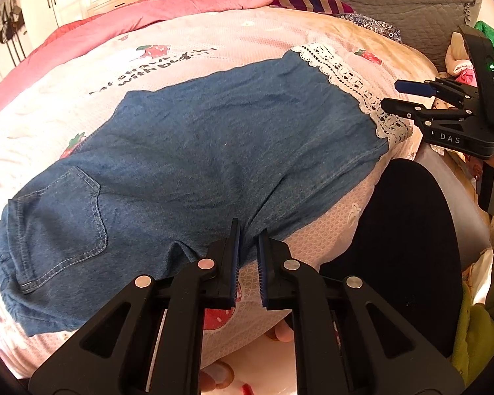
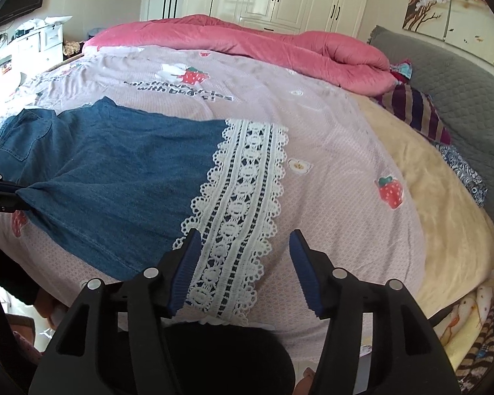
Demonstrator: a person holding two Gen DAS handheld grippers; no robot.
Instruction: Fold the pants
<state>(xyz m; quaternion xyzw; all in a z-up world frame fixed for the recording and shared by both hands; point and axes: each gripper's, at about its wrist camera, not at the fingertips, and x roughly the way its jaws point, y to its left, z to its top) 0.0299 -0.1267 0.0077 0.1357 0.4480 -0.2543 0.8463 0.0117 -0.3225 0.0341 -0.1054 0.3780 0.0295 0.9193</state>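
Note:
Blue denim pants [image 1: 214, 138] lie flat across a pink strawberry-print bedsheet [image 1: 214, 46], back pocket [image 1: 62, 210] at the left and white lace hem [image 1: 349, 82] at the right. My left gripper [image 1: 249, 230] is shut on the pants' near edge at the crotch, a fold of denim pinched between its pads. The right wrist view shows it at the left border [image 2: 3, 192], holding that denim corner. My right gripper [image 2: 244, 233] stands open just above the lace hem [image 2: 243, 197], with nothing gripped. It shows in the left wrist view [image 1: 390, 95] beside the hem's end.
A rolled pink quilt [image 2: 247, 42] lies along the far side of the bed. A striped cloth [image 2: 415, 112], a beige blanket [image 2: 438, 197] and a grey quilted headboard [image 2: 461, 75] are to the right. A person's dark-clothed leg [image 1: 411, 230] presses against the bed's near edge.

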